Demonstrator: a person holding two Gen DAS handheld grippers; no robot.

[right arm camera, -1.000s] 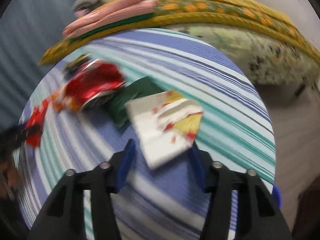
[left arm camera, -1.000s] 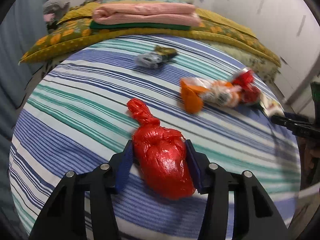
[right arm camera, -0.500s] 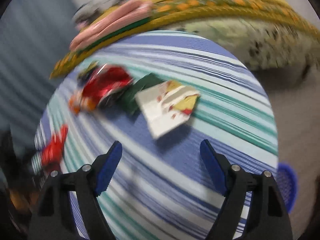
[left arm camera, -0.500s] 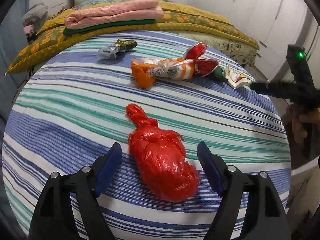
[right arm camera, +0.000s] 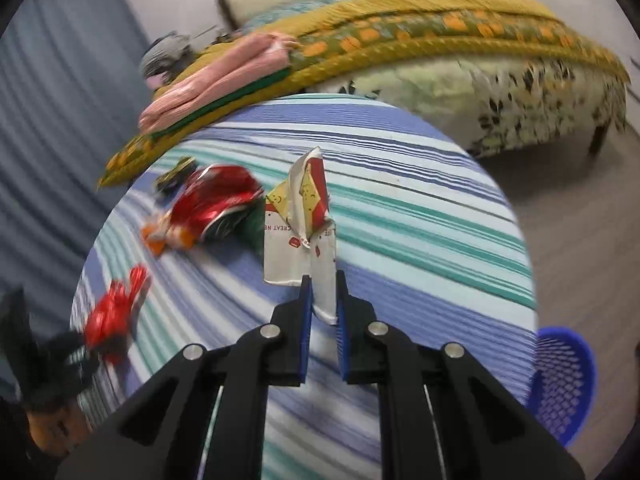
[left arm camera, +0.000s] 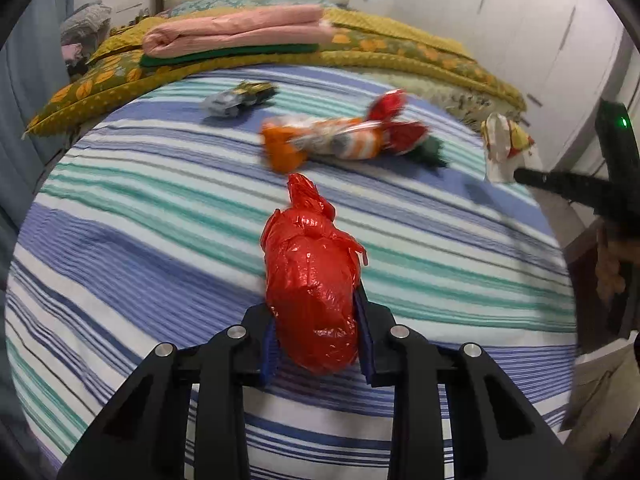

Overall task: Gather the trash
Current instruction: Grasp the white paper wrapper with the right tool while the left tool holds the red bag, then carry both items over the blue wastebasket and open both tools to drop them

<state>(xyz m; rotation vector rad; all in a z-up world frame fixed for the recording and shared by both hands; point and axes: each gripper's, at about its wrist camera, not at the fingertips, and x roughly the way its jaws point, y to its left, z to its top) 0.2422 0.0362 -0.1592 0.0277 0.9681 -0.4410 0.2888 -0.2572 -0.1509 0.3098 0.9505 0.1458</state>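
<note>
now the left gripper (left arm camera: 316, 344) has just closed, its jaws pinching the red plastic bag (left arm camera: 312, 280) over the striped bedspread (left arm camera: 140, 248). the right gripper (right arm camera: 322, 312) has just snapped together on a white paper wrapper (right arm camera: 300, 240), its top standing up toward twelve o'clock. more wrappers (right arm camera: 208, 212) lie at ten o'clock; a blue basket (right arm camera: 564, 384) sits at four.

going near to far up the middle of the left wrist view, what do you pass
left gripper → red plastic bag → orange wrapper → grey and gold wrapper → folded pink cloth
</note>
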